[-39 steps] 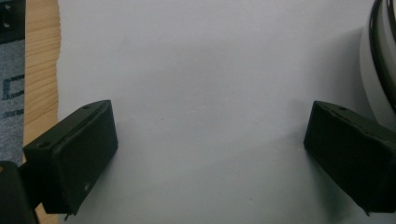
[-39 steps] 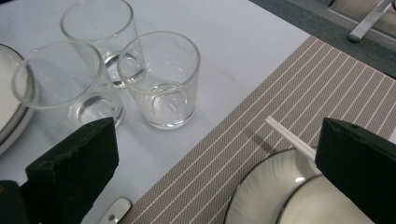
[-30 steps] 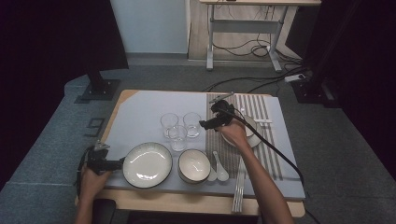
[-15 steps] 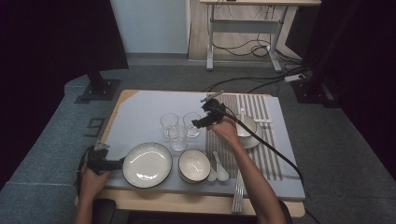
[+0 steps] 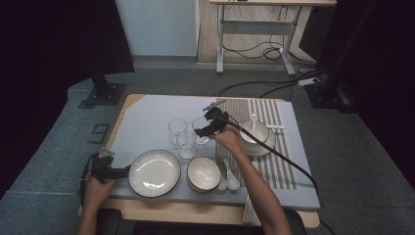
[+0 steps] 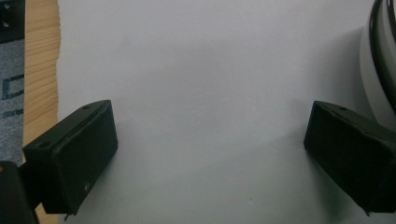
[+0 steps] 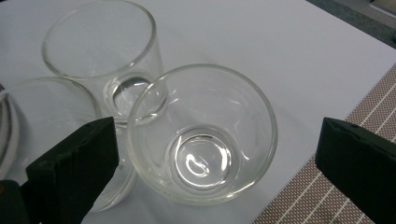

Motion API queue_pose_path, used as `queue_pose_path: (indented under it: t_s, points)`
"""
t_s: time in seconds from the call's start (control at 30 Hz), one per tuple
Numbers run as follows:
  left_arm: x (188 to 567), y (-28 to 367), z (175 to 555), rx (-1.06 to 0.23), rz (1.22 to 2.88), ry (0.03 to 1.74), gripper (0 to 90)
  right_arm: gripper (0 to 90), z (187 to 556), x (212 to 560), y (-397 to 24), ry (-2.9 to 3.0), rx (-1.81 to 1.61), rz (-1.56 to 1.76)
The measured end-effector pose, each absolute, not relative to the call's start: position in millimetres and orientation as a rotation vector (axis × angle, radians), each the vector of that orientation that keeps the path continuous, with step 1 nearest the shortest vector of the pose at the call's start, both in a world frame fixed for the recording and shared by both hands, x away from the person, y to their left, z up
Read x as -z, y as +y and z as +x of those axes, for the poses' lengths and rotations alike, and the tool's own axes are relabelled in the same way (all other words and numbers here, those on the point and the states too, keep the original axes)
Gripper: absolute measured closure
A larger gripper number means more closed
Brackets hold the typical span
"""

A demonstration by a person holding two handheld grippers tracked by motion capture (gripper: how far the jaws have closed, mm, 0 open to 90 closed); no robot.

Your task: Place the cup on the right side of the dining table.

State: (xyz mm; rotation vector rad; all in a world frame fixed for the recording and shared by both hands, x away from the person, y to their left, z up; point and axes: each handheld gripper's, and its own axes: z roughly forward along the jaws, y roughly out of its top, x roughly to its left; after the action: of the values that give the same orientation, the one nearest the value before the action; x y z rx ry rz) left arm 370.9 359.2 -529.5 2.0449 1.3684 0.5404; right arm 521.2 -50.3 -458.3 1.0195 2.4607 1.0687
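Observation:
Three clear glasses stand together mid-table: one at the back left (image 5: 176, 129), one in front (image 5: 187, 145), one at the right (image 5: 200, 128). My right gripper (image 5: 209, 126) hovers open just above the right glass (image 7: 201, 135), its jaws on either side of the rim without touching. The other two glasses (image 7: 100, 51) (image 7: 42, 121) sit close behind and beside it. My left gripper (image 5: 106, 170) rests open low over the grey mat (image 6: 210, 70) at the front left, just left of the white dark-rimmed plate (image 5: 154, 172) (image 6: 379, 56), with nothing between its jaws.
A white bowl (image 5: 203, 174) sits right of the plate, with two white spoons (image 5: 228, 179) beside it. Another bowl (image 5: 256, 138) holding a spoon stands on the striped mat (image 5: 279, 161) at the right. The right gripper's cable trails over that mat.
My right gripper has moved left from above the bowl on the striped mat to the right-hand glass. The left gripper has stayed put.

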Motion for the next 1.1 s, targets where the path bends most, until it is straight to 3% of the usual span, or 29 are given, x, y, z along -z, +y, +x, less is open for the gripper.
queue_pose_path:
  t_s: [0.67, 0.73, 0.87, 1.1]
  points:
    - [529, 359, 371, -0.54, 2.045, 1.368, 2.4, 1.5, 526, 478, -42, 2.43, -1.078, 1.01]
    - [530, 359, 371, -0.54, 2.045, 1.368, 2.4, 4.0, 526, 479, -41, 2.431, -1.088, 1.007]
    - [530, 359, 371, -0.541, 2.045, 1.368, 2.4, 17.1, 525, 480, -40, 2.466, -1.122, 0.971]
    - [529, 359, 371, -0.54, 2.045, 1.368, 2.4, 18.0, 524, 479, -38, 2.447, -1.107, 1.013]
